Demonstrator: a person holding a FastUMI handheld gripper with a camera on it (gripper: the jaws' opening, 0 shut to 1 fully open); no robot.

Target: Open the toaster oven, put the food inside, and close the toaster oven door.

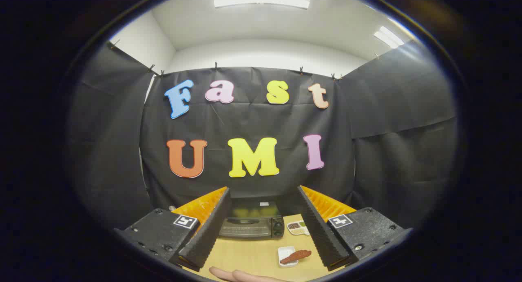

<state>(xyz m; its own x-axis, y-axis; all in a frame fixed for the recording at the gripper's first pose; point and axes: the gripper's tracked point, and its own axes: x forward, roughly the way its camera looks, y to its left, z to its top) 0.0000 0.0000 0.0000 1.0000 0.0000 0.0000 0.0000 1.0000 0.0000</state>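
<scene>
Black toaster oven: door shut, beyond my jaws.
Jaws: spread apart, holding nothing.
Reddish-brown food: on small white tray, wooden tabletop.
Risk: I may slip off the door handle.

The toaster oven is black, its glass door dark with dim yellowish reflections. It stands at the far edge of a light wooden table. The food is reddish-brown and lies on a small white tray. Beside the oven, a white compartment dish holds brown, green and pale portions. The gripper, fingers spread apart, bears black-and-white square markers on its body.
</scene>
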